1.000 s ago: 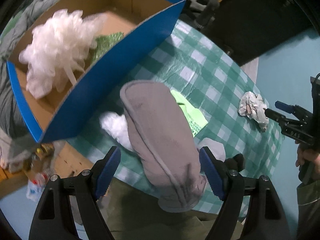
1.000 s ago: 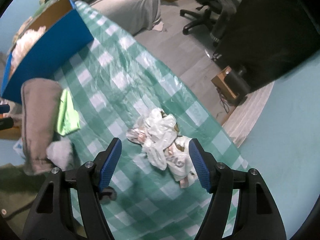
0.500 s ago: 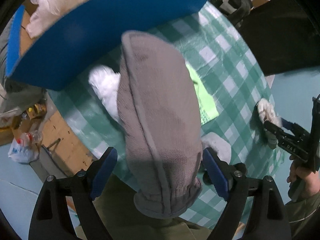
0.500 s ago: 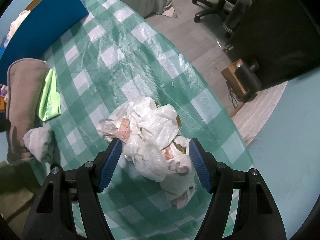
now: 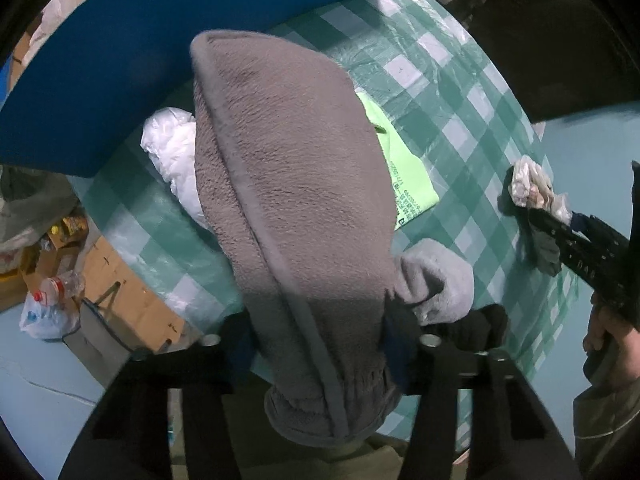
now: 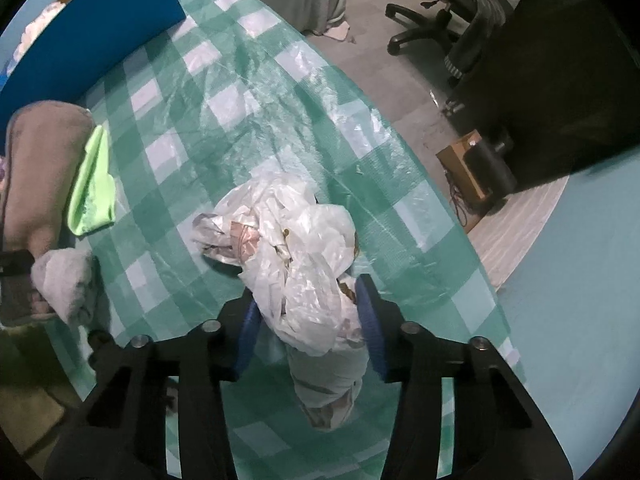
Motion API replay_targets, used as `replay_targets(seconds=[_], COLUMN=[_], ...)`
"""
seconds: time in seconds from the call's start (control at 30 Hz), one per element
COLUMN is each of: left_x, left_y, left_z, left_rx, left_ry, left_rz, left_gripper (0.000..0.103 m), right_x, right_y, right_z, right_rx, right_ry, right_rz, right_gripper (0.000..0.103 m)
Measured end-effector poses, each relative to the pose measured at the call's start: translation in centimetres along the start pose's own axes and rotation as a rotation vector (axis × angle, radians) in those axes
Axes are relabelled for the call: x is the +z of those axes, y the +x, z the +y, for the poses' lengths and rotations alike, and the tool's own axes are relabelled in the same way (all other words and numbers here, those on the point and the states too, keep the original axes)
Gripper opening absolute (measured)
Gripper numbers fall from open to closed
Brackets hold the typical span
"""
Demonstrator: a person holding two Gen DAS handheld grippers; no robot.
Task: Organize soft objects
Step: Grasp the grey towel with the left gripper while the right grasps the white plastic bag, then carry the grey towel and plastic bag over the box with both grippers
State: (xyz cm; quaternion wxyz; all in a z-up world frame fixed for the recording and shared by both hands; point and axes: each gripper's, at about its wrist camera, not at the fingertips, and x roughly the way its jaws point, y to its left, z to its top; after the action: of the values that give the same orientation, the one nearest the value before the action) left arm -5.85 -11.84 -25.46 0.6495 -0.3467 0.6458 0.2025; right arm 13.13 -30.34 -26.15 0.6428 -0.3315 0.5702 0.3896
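Observation:
My left gripper is shut on a long grey fleece cloth lying on the green checked tablecloth; its blue pads press the cloth's near end. My right gripper is shut on a crumpled white plastic bag, also seen in the left wrist view. The blue-walled cardboard box stands just beyond the grey cloth. A lime green cloth, a white plastic bundle and a pale grey rolled cloth lie beside the grey cloth.
The table edge runs close on both sides. Beyond it are the floor with cardboard and a bottle, an office chair, a black cabinet and a small brown box.
Both grippers moved forward and closed: the left onto the grey cloth, the right onto the plastic bag. The box now fills more of the left view's top.

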Motion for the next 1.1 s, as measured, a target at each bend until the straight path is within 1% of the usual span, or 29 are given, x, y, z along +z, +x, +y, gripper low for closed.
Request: replay_targets(seconds=[0.03, 0.07, 0.1, 0.2, 0.3, 0.4, 0.57, 0.63, 0.8, 1.1], left_x=[0.0, -0.1, -0.2, -0.4, -0.5, -0.3, 0.2, 0.2, 0.4, 1.2], left_y=[-0.2, -0.4, -0.7, -1.8, -3.0, -4.0, -6.0, -6.6, -8.7, -10.8], left_z=[-0.1, 0.0, -0.1, -0.3, -0.8, -1.3, -1.6, -1.5, -1.4, -1.7], left_rx=[0.0, -0.001, -0.003, 0.003, 0.01, 0.007, 0.031, 0.029, 0.057, 0.079], left_ry=[0.009, 0.022, 0.035, 0.075, 0.121, 0.157, 0.237, 0.254, 0.331, 0.428], left_rz=[-0.002, -0.006, -0.007, -0.03, -0.056, -0.065, -0.086, -0.093, -0.152, -0.211], left_gripper=[0.037, 0.035, 0.028, 0.025, 0.024, 0.023, 0.023, 0.023, 0.023, 0.022], right_x=[-0.1, -0.3, -0.4, -0.7, -0.9, -0.9, -0.8, -0.7, -0.3, 0.8], right_y=[-0.1, -0.4, -0.5, -0.8, -1.3, -2.0, -3.7, -4.6, -6.5, -10.4], right_z=[0.1, 0.4, 0.6, 1.3, 1.7, 1.6, 2.1, 2.6, 4.0, 5.8], right_rx=[0.009, 0.013, 0.013, 0.012, 0.015, 0.024, 0.044, 0.053, 0.068, 0.077], right_ry=[0.012, 0.018, 0.023, 0.044, 0.07, 0.108, 0.181, 0.205, 0.23, 0.291], right_rz=[-0.003, -0.007, -0.013, -0.023, -0.035, -0.051, -0.08, -0.094, -0.13, -0.192], right_gripper=[0.041, 0.04, 0.039, 0.038, 0.038, 0.038, 0.038, 0.038, 0.038, 0.038])
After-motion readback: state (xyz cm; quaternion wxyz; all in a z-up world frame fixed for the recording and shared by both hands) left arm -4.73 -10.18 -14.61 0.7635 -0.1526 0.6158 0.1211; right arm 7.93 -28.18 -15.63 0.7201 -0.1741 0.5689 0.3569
